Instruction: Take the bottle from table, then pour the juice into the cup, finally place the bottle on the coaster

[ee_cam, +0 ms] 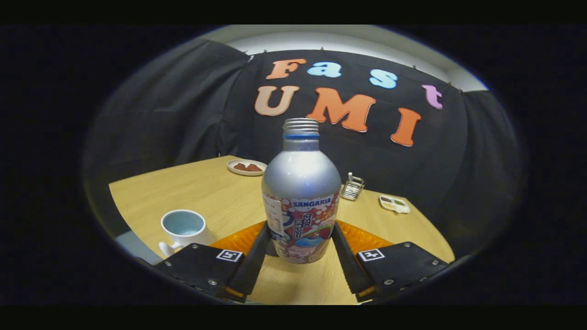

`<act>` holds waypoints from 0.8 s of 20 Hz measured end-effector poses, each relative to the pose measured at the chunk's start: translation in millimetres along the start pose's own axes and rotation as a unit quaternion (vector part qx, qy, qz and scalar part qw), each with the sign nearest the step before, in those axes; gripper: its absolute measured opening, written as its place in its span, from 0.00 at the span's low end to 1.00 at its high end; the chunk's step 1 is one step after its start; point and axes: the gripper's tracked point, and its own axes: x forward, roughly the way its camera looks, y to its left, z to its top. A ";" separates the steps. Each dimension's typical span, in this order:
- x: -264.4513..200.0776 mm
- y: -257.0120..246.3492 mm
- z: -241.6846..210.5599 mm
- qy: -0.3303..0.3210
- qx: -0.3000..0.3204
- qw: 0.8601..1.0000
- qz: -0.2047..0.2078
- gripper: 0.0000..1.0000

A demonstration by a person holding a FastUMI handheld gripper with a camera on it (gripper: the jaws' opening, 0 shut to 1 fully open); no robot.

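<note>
Standing upright between the two fingers of the gripper (300, 247), a silver bottle (301, 201) with a colourful printed label and a ribbed screw cap occupies the near part of a light wooden table (215, 192). Both fingers (255, 256) lie against the lower sides of the bottle, one on each flank, clamped on it at label height. An orange coaster (367, 238) spreads out on the tabletop just behind the bottle's base, partly hidden by the bottle and the fingers; whether the bottle's base touches it cannot be told. A pale blue cup (183, 228) with a white handle sits near the table's left edge, beside the left finger. Toward the far edge rest a small white plate (246, 167) holding reddish-brown pieces, a wire rack (352, 188), and, nearer the right edge, a little white dish (394, 204).
</note>
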 end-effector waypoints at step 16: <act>84.8 22.2 -44.3 0.026 0.123 0.990 0.056 0.77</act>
